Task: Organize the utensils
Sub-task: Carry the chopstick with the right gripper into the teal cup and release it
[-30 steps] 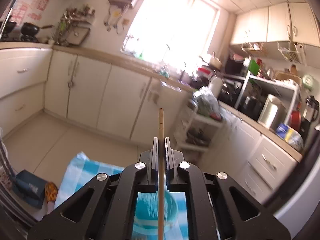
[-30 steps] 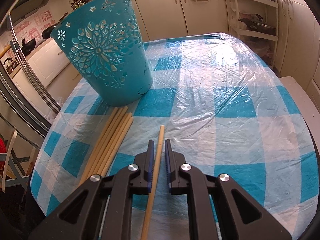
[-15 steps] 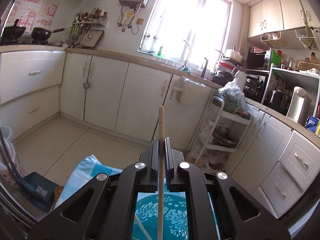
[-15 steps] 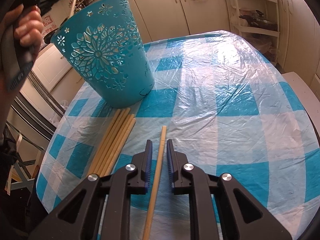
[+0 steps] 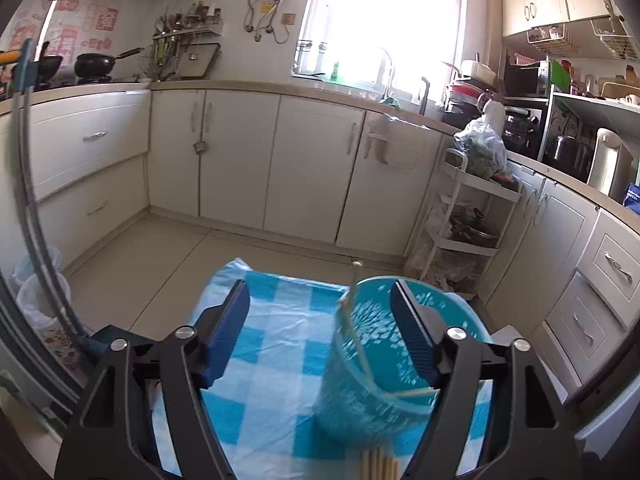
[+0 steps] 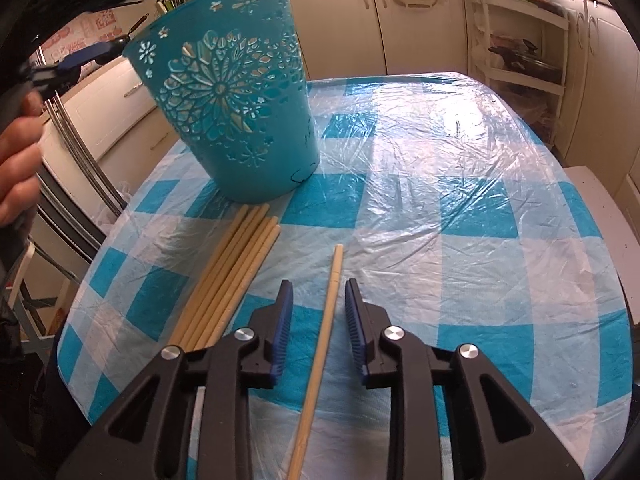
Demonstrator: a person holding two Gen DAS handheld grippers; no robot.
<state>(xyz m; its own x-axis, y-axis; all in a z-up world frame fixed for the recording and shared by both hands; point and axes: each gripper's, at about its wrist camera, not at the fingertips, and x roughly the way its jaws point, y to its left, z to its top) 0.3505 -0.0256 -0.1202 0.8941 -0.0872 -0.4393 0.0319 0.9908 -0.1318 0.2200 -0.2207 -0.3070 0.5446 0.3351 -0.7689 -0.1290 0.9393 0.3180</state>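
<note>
A teal cut-out basket (image 6: 228, 104) stands on the blue-checked tablecloth (image 6: 460, 216). In the left wrist view my left gripper (image 5: 320, 300) is wide open above the basket (image 5: 384, 360), and a wooden chopstick (image 5: 352, 300) leans inside it, blurred. A second stick lies across the basket's inside. My right gripper (image 6: 318, 300) is open low over the table, its jaws on either side of a single chopstick (image 6: 326, 328) without touching it. A bundle of several chopsticks (image 6: 228, 280) lies left of it, tips near the basket's base.
The table's edge curves round on the right and at the front (image 6: 616, 320). Kitchen cabinets (image 5: 312, 176) and a white shelf cart (image 5: 468, 232) stand beyond the table. A person's hand (image 6: 16, 168) holds the left gripper at the left of the right wrist view.
My left gripper opened and let go of its chopstick, which dropped into the basket. My right gripper opened a little wider around the single chopstick on the table.
</note>
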